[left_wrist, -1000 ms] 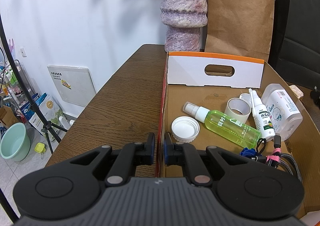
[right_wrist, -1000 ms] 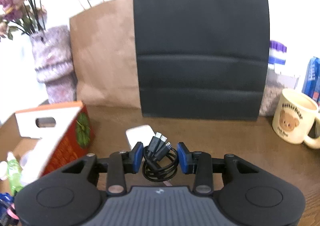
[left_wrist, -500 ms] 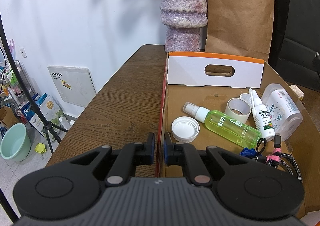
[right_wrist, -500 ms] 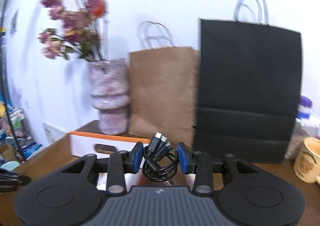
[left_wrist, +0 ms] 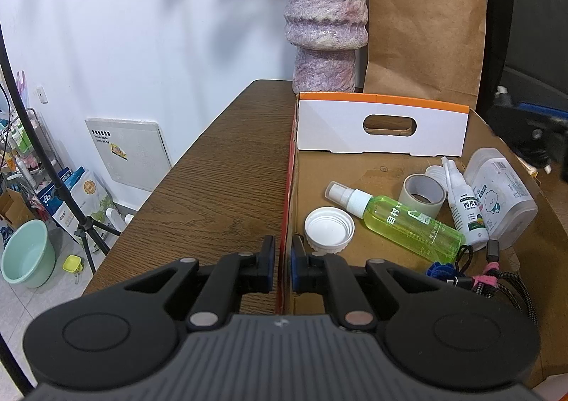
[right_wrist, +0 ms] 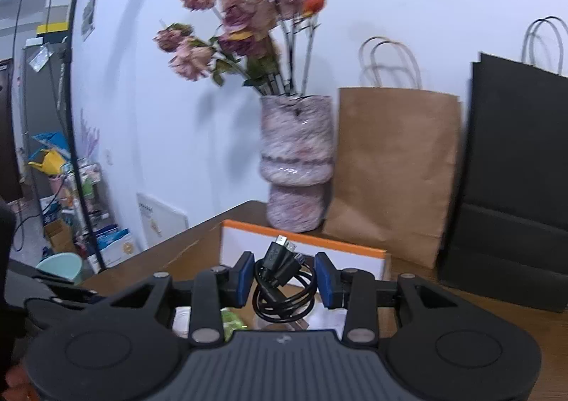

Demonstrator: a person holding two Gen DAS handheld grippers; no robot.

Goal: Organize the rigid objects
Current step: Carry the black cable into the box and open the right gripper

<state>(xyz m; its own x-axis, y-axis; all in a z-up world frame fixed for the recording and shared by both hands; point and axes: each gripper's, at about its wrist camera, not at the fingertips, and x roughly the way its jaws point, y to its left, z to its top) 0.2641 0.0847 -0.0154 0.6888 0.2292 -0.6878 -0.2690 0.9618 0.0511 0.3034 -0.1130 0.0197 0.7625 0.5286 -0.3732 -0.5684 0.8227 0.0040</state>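
My left gripper (left_wrist: 282, 259) is shut on the left wall of the cardboard box (left_wrist: 289, 166). Inside the box lie a white lid (left_wrist: 329, 228), a green spray bottle (left_wrist: 408, 221), a tape roll (left_wrist: 422, 193), a white dropper bottle (left_wrist: 463, 205), a clear jar (left_wrist: 500, 195) and braided cables (left_wrist: 497, 282). My right gripper (right_wrist: 285, 276) is shut on a coiled black USB cable (right_wrist: 282, 280) and holds it above the box (right_wrist: 301, 252). It shows blurred at the right edge of the left wrist view (left_wrist: 529, 131).
A purple vase (left_wrist: 325, 21) with dried flowers (right_wrist: 241, 21) stands behind the box. A brown paper bag (left_wrist: 422, 31) and a black bag (left_wrist: 532, 28) lean on the wall. The wooden table (left_wrist: 220, 180) ends at the left, above the floor.
My right gripper has swung left and up with the black cable, from the table beside the mug to above the box. The left gripper has not moved.
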